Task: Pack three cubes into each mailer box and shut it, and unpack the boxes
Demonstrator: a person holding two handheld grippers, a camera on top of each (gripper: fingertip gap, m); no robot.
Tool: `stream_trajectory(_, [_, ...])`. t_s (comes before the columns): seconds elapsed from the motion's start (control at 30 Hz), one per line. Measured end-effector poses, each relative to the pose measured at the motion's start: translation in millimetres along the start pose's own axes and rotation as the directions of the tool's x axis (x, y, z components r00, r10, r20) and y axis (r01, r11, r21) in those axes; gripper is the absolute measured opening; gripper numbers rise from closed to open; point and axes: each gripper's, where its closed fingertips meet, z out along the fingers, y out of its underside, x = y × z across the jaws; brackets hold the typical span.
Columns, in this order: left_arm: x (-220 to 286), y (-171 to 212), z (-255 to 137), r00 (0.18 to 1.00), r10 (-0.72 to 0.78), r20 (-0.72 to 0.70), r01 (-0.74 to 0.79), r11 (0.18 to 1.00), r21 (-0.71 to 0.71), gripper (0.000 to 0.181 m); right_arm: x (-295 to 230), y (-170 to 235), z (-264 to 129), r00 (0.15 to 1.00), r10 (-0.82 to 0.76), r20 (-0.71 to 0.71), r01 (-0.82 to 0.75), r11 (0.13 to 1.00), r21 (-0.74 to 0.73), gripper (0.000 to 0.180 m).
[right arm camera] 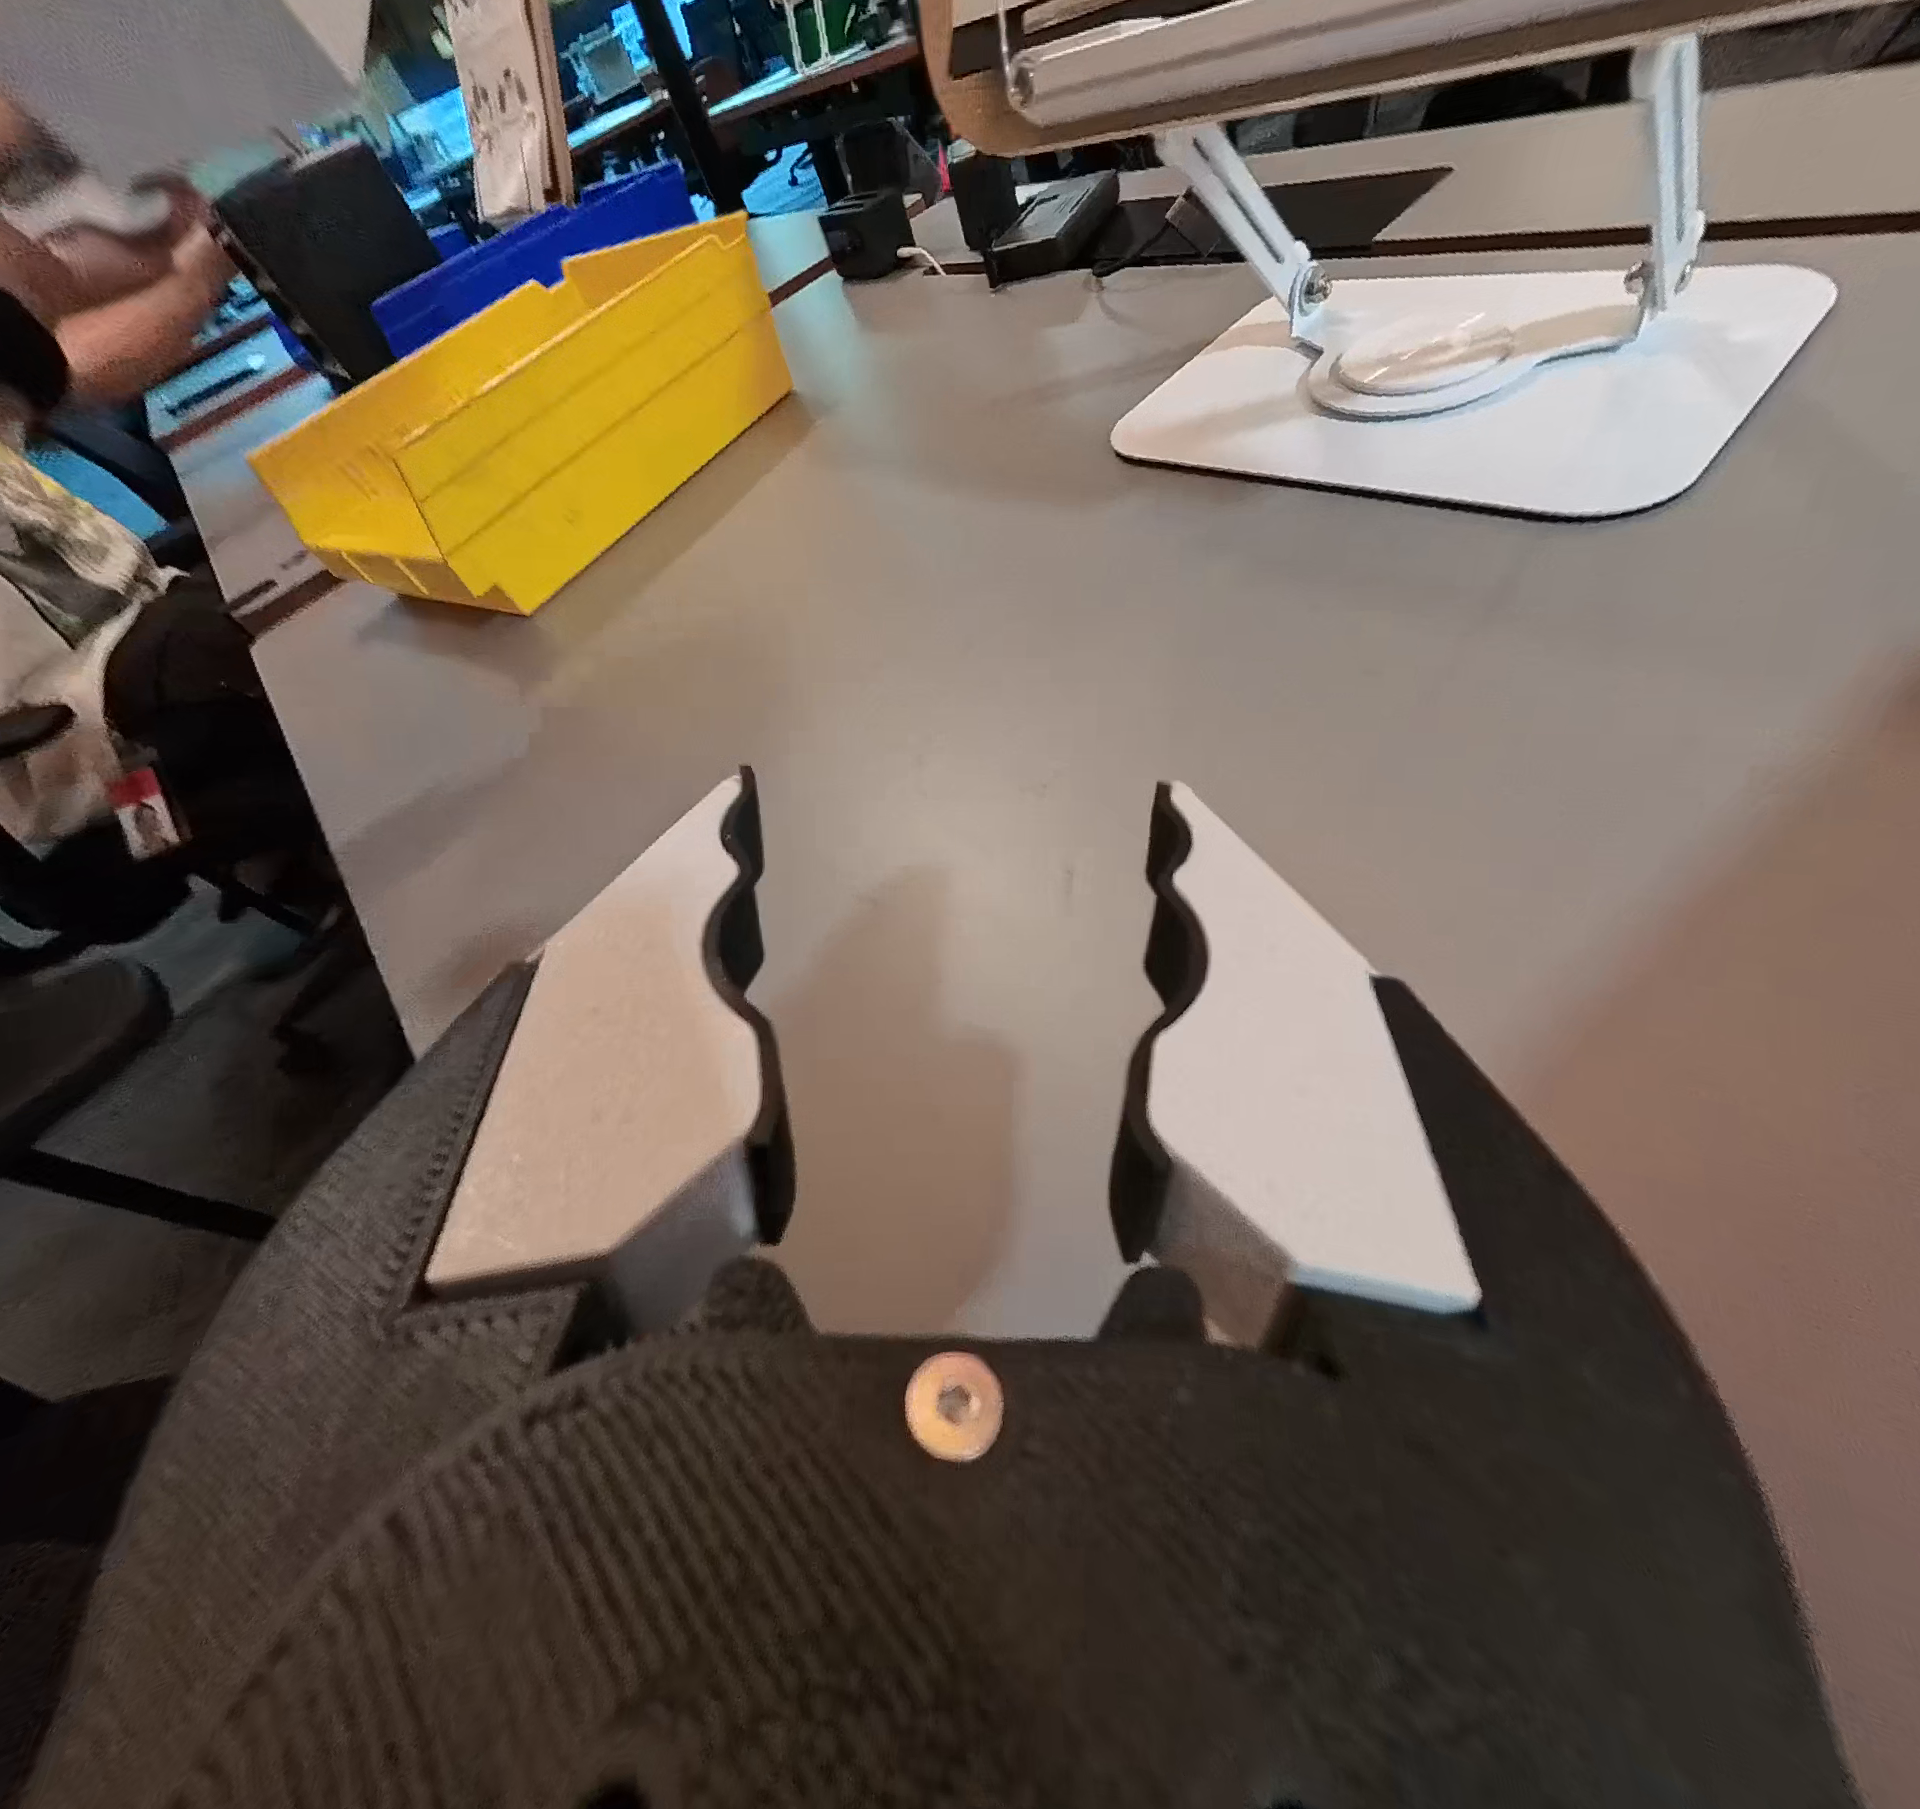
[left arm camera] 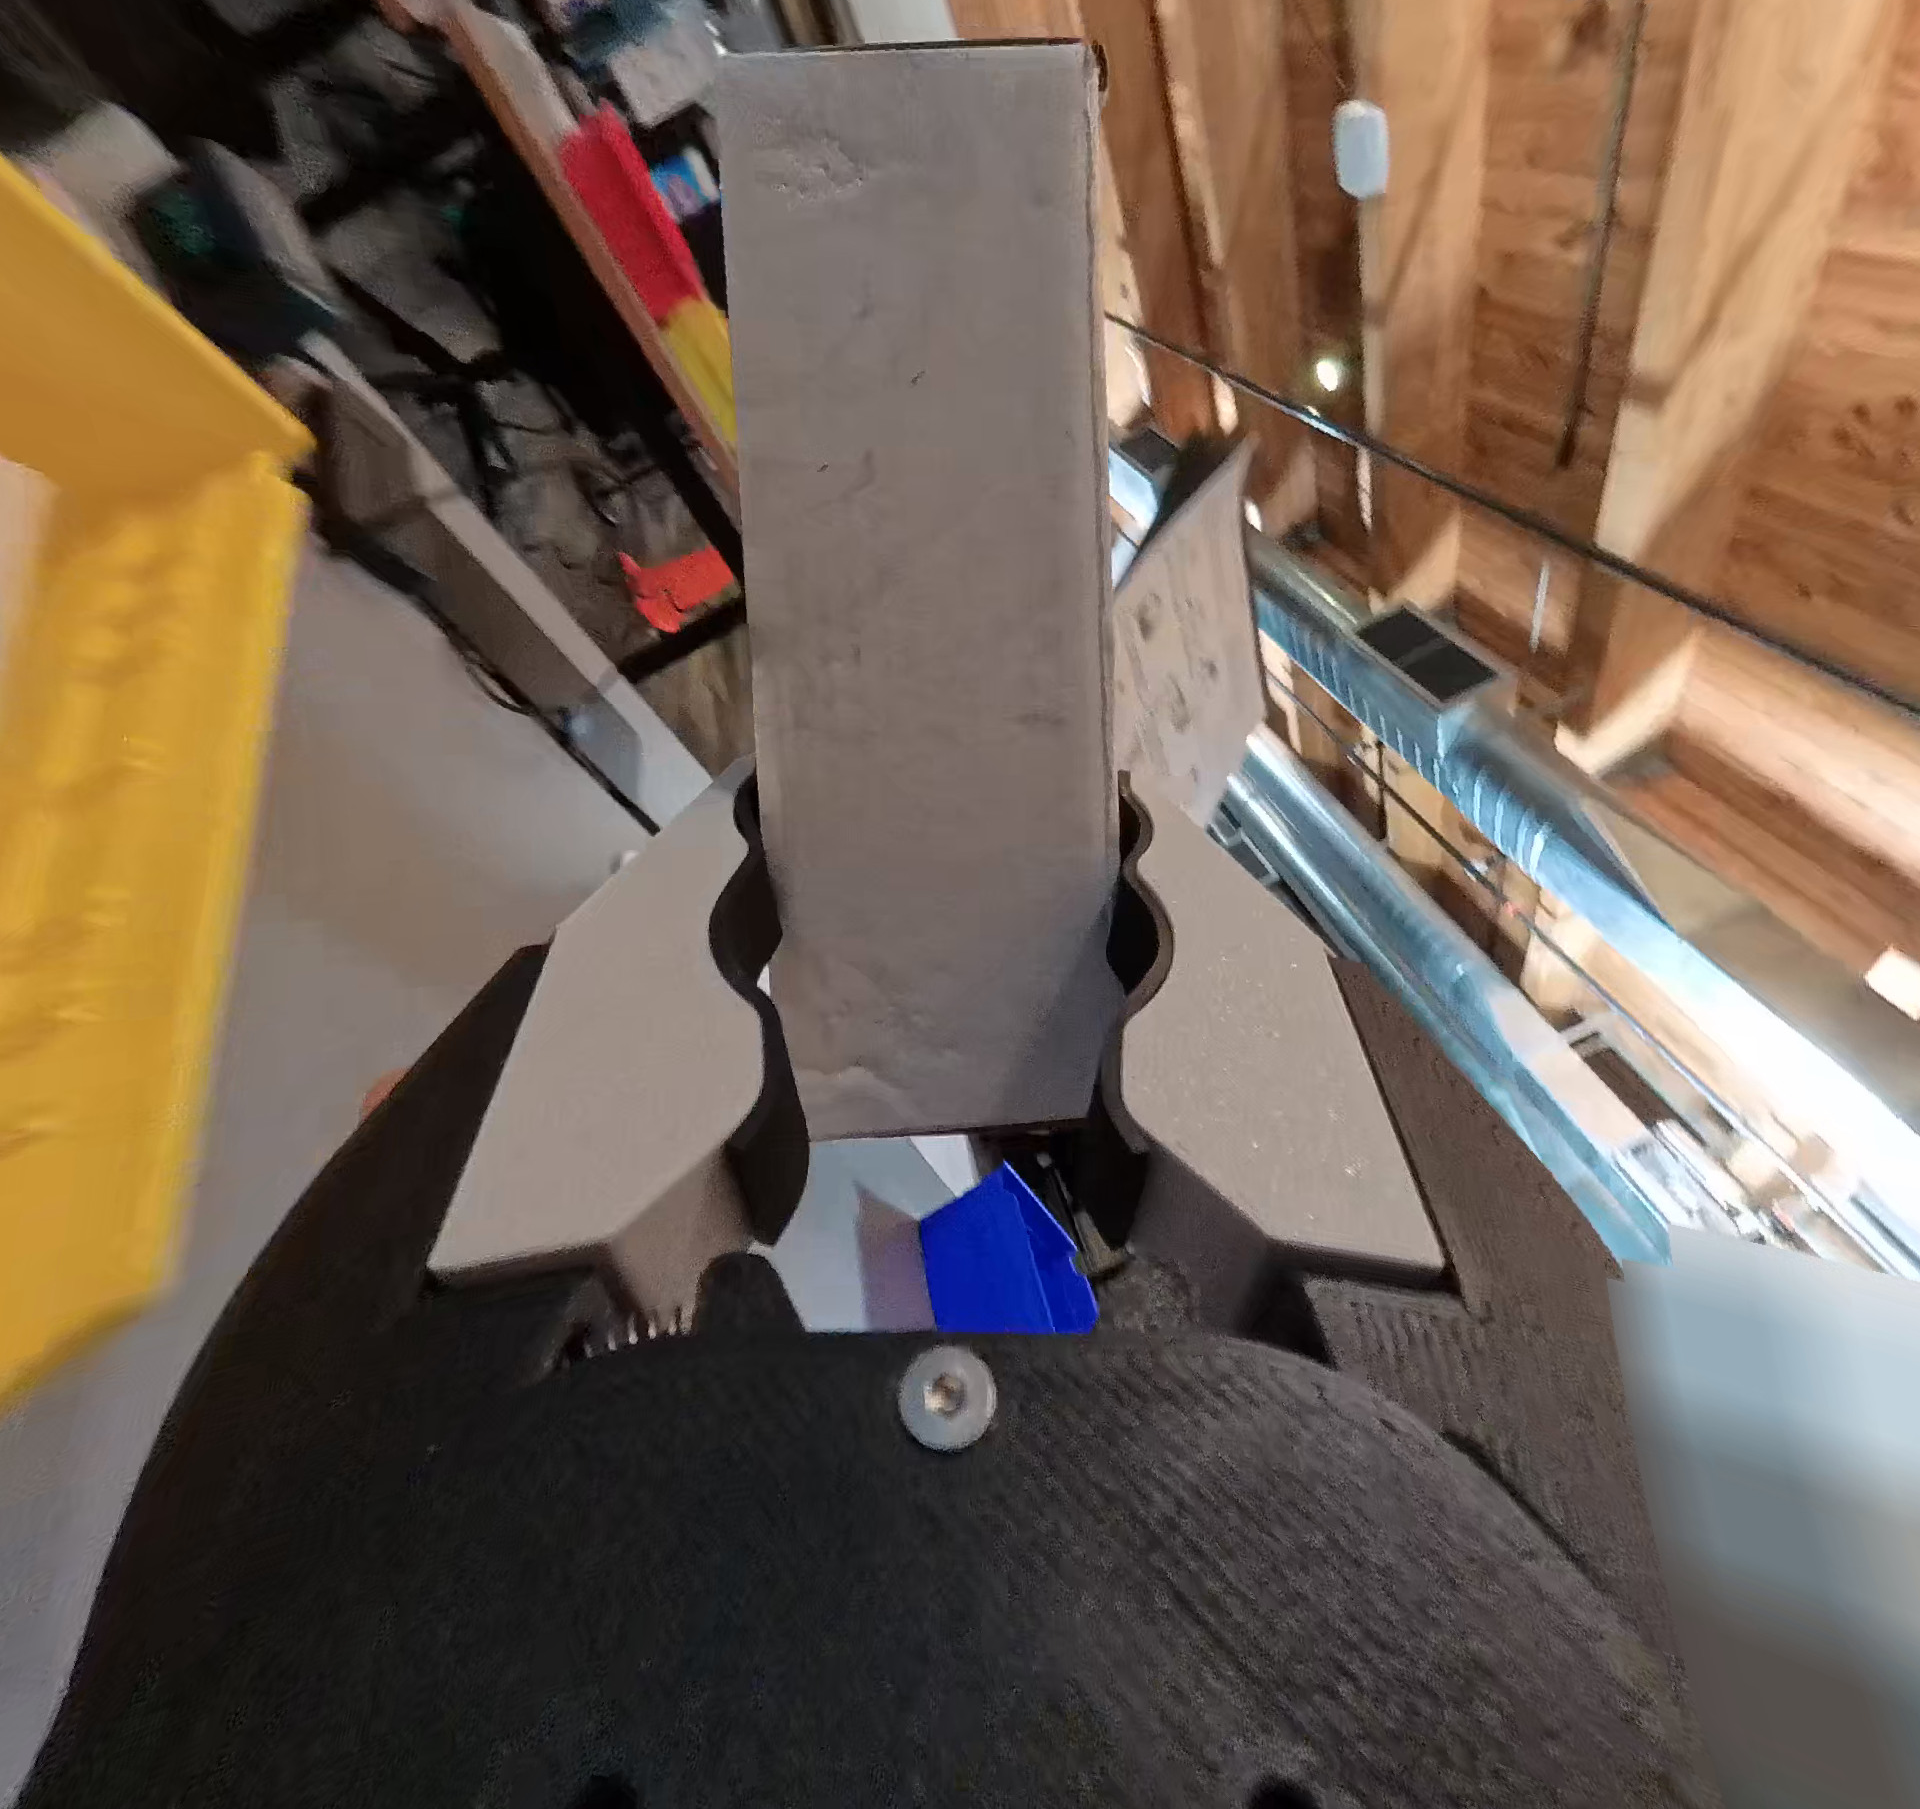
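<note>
Grey mailer box (left arm camera: pixel 914 564) clamped in left tool (left arm camera: pixel 940 855); right tool (right arm camera: pixel 951 829) gapes empty near yellow bin (right arm camera: pixel 540 440).

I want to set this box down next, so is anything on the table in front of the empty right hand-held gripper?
Nothing visible: the table ahead of the right hand-held gripper is bare; the yellow bin sits far left.

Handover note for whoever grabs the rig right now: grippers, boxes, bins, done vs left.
Left gripper: shut on a grey mailer box, held up in the air, tilted toward the ceiling.
Right gripper: open, empty, over bare table.
Yellow bin at the table's left edge, blue bin behind it.
Cubes not in view; the box's contents can't be judged.
Left: set the box down and check it.
</note>
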Motion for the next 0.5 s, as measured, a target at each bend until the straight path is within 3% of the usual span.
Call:
stream_trajectory(0.2, [38, 116, 27, 0.992, -0.071, -0.103, 0.054, 0.986, -0.158, 0.061, -11, -4, 0, 0.996, -0.090, 0.012, 0.090, 0.996, 0.013, 0.065])
stream_trajectory(0.37, [10, 204, 47, 0.989, -0.144, -0.035, 0.128, 0.949, -0.288, 0.062, -18, -4, -4, 0.991, -0.116, 0.060, 0.115, 0.993, 0.013, 0.036])
stream_trajectory(0.5, [-27, 255, 55, 0.981, -0.193, 0.028, 0.192, 0.928, -0.320, 0.062, -21, -7, -6, 0.986, -0.161, 0.049, 0.159, 0.987, 0.031, 0.031])
